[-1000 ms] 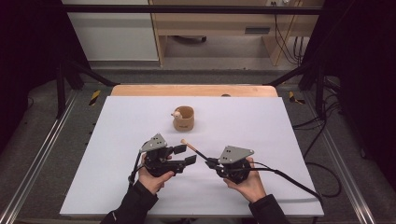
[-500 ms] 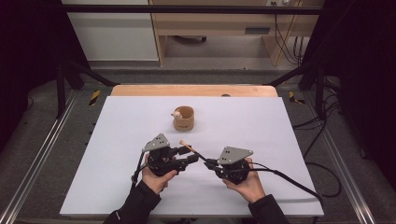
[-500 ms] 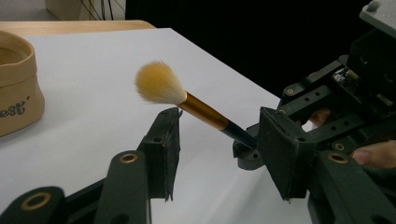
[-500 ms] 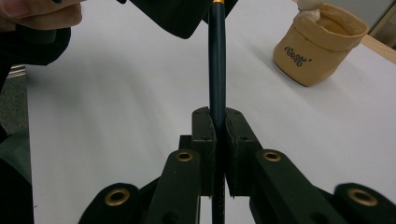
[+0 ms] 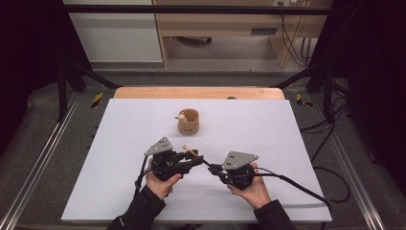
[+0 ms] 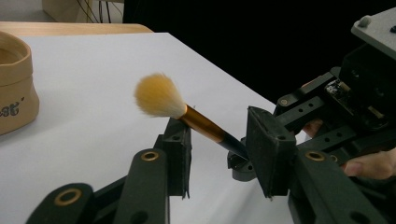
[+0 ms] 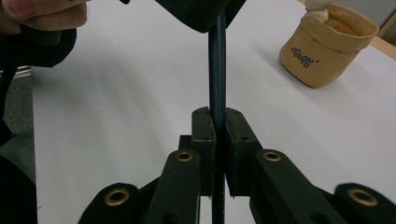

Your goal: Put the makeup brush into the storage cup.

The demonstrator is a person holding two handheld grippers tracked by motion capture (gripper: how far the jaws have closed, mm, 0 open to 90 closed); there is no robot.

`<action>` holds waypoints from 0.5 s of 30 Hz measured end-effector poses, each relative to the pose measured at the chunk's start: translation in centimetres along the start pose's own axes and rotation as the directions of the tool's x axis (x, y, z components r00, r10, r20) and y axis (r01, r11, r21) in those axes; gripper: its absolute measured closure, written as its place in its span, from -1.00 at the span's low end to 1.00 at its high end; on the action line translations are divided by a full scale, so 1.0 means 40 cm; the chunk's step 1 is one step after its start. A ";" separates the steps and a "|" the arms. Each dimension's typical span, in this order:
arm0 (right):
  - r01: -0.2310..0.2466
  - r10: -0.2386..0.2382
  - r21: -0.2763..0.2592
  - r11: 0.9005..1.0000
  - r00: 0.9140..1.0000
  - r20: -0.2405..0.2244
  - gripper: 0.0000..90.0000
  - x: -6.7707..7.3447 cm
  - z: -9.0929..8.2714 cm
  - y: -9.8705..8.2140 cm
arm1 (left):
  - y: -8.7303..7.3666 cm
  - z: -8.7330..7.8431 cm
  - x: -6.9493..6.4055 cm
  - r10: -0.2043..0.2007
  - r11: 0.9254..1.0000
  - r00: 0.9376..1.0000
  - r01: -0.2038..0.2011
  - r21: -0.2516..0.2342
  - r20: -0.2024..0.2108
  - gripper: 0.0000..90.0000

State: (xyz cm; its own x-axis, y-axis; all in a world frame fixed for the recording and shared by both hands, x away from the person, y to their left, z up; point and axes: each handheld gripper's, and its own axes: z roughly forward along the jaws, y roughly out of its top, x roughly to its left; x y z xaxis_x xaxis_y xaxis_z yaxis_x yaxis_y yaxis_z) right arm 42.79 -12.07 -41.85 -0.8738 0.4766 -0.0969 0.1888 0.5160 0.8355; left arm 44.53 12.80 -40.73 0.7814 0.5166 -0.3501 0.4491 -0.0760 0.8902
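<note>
Near front edge of white tabletop, left of centre: left gripper in person's left hand, pointing right toward the other gripper. Fingers apart but just been closing in; make-up brush w/ tan bristle head, gold ferrule & dark blue handle passes between them, resting against the left-side pad in left gripper view, far pad not yet pressing.

Brush itself off the tabletop, spanning the gap between both grippers, bristle end up & toward the far edge.

Right of centre, same front edge: right gripper in right hand, fingers clamped tight on the brush's dark handle.

Further back, mid-tabletop toward far edge: small tan fabric pouch standing open, dark lettering on side, something pale poking out of its top; well apart from both grippers.
</note>
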 end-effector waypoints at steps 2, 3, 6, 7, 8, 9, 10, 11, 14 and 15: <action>-0.004 0.004 0.004 1.000 1.000 0.000 0.87 0.001 0.001 0.000 | 0.000 -0.001 0.001 -0.004 1.000 1.000 0.004 -0.001 0.004 0.43; -0.003 0.003 0.004 1.000 1.000 -0.001 0.87 0.001 0.001 -0.001 | 0.000 -0.001 0.001 -0.006 1.000 1.000 0.006 -0.001 0.004 0.45; -0.001 0.001 0.008 1.000 1.000 -0.003 0.87 0.001 0.003 -0.002 | -0.001 -0.002 0.003 -0.010 1.000 1.000 0.010 -0.004 0.007 0.51; -0.001 0.001 0.008 1.000 1.000 -0.004 0.86 0.001 0.004 -0.002 | -0.001 -0.003 0.003 -0.010 1.000 1.000 0.010 -0.004 0.007 0.52; 0.000 0.000 0.009 1.000 1.000 -0.003 0.86 0.002 0.004 -0.002 | -0.001 -0.003 0.003 -0.011 1.000 1.000 0.011 -0.006 0.008 0.54; 0.001 -0.001 0.009 1.000 1.000 -0.004 0.86 0.002 0.005 -0.002 | -0.001 -0.004 0.002 -0.011 1.000 1.000 0.011 -0.008 0.009 0.56; 0.003 -0.003 0.009 1.000 1.000 -0.004 0.86 0.002 0.005 -0.002 | -0.001 -0.004 0.002 -0.012 1.000 1.000 0.012 -0.009 0.010 0.57; 0.004 -0.004 0.009 1.000 1.000 -0.004 0.86 0.002 0.006 -0.003 | -0.001 -0.004 0.002 -0.013 1.000 1.000 0.013 -0.011 0.013 0.59; 0.006 -0.006 0.011 1.000 1.000 -0.004 0.86 0.002 0.006 -0.003 | 0.000 -0.005 0.001 -0.015 1.000 1.000 0.015 -0.014 0.018 0.61; 0.006 -0.006 0.011 1.000 1.000 -0.005 0.86 0.002 0.007 -0.003 | 0.000 -0.005 0.001 -0.016 1.000 1.000 0.016 -0.014 0.021 0.62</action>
State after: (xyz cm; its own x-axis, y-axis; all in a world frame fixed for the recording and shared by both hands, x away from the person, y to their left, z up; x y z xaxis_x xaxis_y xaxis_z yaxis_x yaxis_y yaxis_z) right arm 42.82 -11.91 -42.10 -0.8769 0.4703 -0.0990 0.1889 0.5267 0.8288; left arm 44.46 13.00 -40.70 0.7833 0.4994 -0.3701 0.4554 -0.0559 0.8885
